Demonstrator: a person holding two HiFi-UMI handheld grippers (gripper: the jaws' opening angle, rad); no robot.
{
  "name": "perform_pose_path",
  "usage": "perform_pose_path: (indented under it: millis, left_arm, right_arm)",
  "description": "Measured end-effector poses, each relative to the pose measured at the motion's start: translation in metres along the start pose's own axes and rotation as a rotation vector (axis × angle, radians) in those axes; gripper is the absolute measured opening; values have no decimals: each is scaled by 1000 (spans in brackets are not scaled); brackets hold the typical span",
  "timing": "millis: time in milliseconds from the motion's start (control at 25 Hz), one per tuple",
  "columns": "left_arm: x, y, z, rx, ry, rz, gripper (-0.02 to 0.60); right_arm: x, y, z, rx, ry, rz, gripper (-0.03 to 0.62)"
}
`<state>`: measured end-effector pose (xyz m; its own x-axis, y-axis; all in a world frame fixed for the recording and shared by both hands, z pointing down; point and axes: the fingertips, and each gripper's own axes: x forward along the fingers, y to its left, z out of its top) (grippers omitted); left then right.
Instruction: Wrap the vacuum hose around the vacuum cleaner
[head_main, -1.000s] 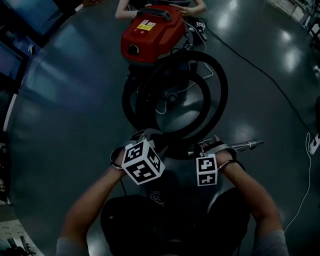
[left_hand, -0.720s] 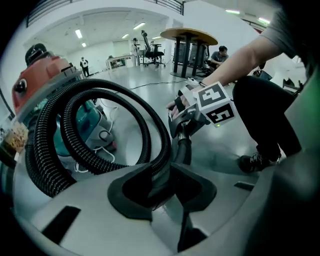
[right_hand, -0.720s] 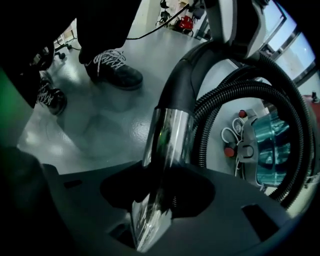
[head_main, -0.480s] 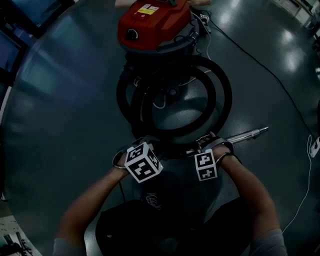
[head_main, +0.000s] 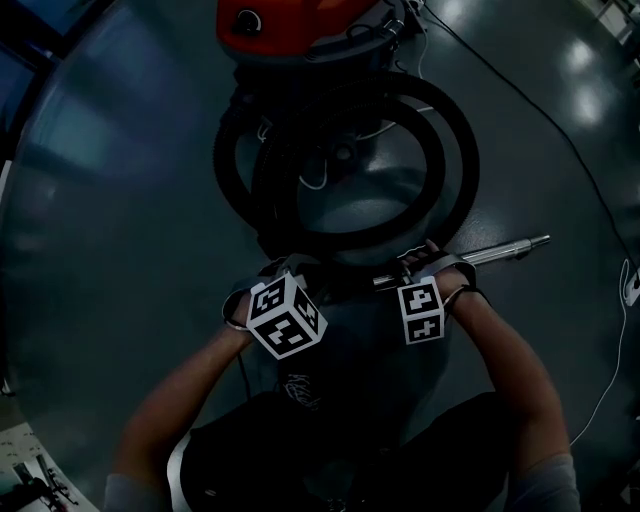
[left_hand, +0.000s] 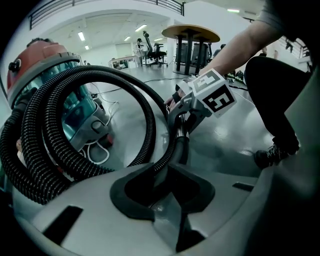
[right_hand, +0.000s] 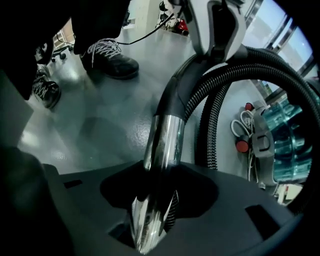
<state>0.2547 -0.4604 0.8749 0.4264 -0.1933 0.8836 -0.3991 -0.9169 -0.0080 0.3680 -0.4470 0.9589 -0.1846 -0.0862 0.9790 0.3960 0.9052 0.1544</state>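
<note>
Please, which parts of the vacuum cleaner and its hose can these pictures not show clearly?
- The vacuum cleaner: head view, the top edge cuts off most of its red body.
- Where the vacuum hose joins it: head view, too dark, behind the coils.
- The metal tube, lower end: right gripper view, hidden inside the right gripper.

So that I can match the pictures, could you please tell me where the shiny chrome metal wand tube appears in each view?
Head view: the shiny chrome metal wand tube lies right of centre, slanting up to the right.
Left gripper view: only a short stub shows, just right of centre.
Right gripper view: at centre, running down between the jaws of the right gripper.
Shared landmark: the black ribbed hose, looping beside it.
</note>
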Motion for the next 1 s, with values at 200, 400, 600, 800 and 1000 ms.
perform_pose_path:
  millis: [200, 400, 600, 800, 1000]
  left_arm:
    - [8, -2, -4, -9, 7, 4, 95]
    - [16, -2, -5, 15, 14, 24, 95]
    - [25, -6, 1, 4, 10, 1, 96]
    - [27, -5, 5, -15, 0, -9, 95]
    - [30, -12, 7, -43, -8, -34, 95]
  right_arm:
    - [-3, -1, 3, 80, -86, 1, 158]
    - [-1, -3, 4, 168, -145, 21, 160]
    - [-2, -5, 3, 192, -150, 10, 160]
    - [-12, -10, 6, 300, -208, 32, 193]
    - [-13, 4, 4, 278, -191, 35, 193]
